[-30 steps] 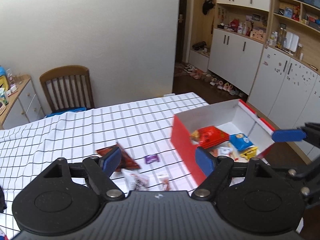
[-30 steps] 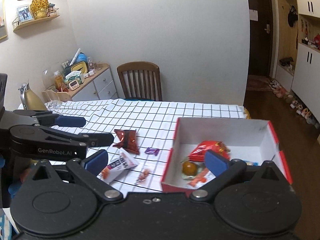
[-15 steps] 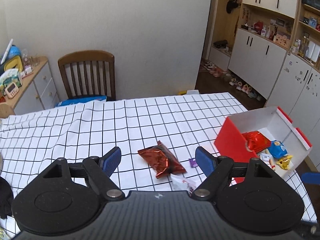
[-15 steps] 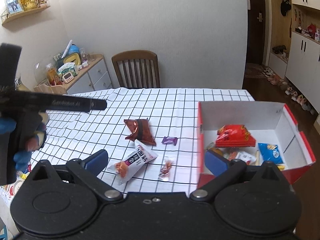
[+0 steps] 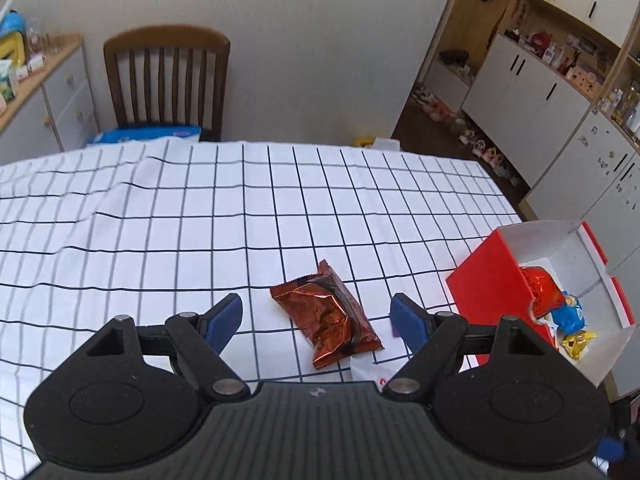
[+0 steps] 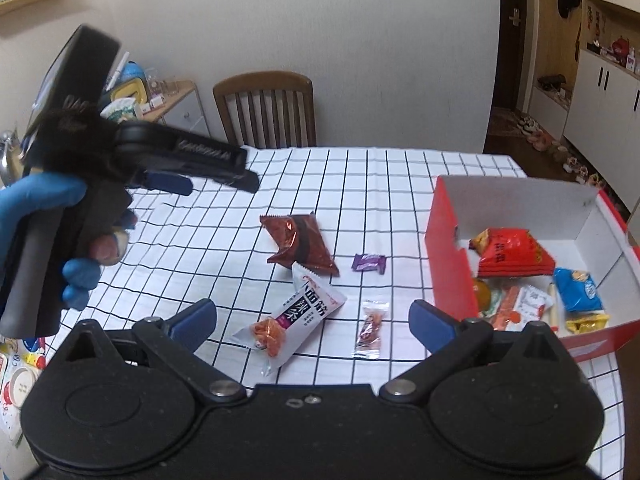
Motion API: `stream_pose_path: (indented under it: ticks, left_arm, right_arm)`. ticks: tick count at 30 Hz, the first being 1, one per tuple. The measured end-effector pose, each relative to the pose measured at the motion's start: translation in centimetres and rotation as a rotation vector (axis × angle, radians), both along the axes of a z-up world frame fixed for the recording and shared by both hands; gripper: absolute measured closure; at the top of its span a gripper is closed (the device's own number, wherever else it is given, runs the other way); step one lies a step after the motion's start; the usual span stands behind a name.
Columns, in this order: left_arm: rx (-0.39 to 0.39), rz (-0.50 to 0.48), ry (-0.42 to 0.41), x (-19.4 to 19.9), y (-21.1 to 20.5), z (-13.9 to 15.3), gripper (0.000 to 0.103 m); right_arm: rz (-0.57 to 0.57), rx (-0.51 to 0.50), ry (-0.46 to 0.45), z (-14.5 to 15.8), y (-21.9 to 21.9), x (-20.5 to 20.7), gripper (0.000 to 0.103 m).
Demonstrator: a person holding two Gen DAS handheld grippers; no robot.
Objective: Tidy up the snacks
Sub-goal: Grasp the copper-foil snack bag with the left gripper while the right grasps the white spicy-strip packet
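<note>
- Left gripper (image 5: pixel 316 316) hangs wide and empty above brown foil packet (image 5: pixel 326 316), left of red box (image 5: pixel 486 276).
- Packet looks light, crinkly and slippery; best pinched across its middle.
- Right gripper (image 6: pixel 314 320) gapes empty too.

Left gripper (image 5: pixel 316 316) has swung from red box (image 5: pixel 486 280) to brown packet (image 5: pixel 326 316)

Your crinkled glossy foil packet (image 5: pixel 328 316) mid-frame, matt woven cloth (image 5: pixel 200 220) beneath, smooth red cardboard box (image 6: pixel 444 248) right, varnished wooden chair (image 5: pixel 166 80) upper left.
</note>
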State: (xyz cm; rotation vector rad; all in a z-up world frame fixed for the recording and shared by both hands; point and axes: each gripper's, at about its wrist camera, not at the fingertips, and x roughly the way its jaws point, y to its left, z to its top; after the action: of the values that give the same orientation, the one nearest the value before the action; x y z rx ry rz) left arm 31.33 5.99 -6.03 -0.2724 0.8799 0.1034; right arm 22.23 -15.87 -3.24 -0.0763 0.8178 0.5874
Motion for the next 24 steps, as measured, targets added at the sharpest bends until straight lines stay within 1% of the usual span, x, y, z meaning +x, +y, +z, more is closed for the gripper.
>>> stream_pose_path:
  ticks: [6,14,18,24]
  left_arm:
    - [-0.013,-0.009,0.050,2.7,-0.2,-2.2,0.022]
    - [-0.080,0.005,0.124,5.6,0.1,-5.1,0.022]
    - [-0.122,-0.004,0.155,6.3,-0.1,-6.4,0.022]
    - [-0.144,-0.001,0.170,6.9,0.4,-8.0,0.022]
  right_arm:
    - [-0.016,-0.046,0.006,-1.9,2.3,0.8,0.000]
    - [-0.038,-0.100,0.044,-4.8,4.9,2.4,0.002]
    - [-0.059,-0.101,0.094,-6.2,5.6,3.7,0.006]
    - [-0.069,-0.087,0.178,-8.0,6.1,5.3,0.013]
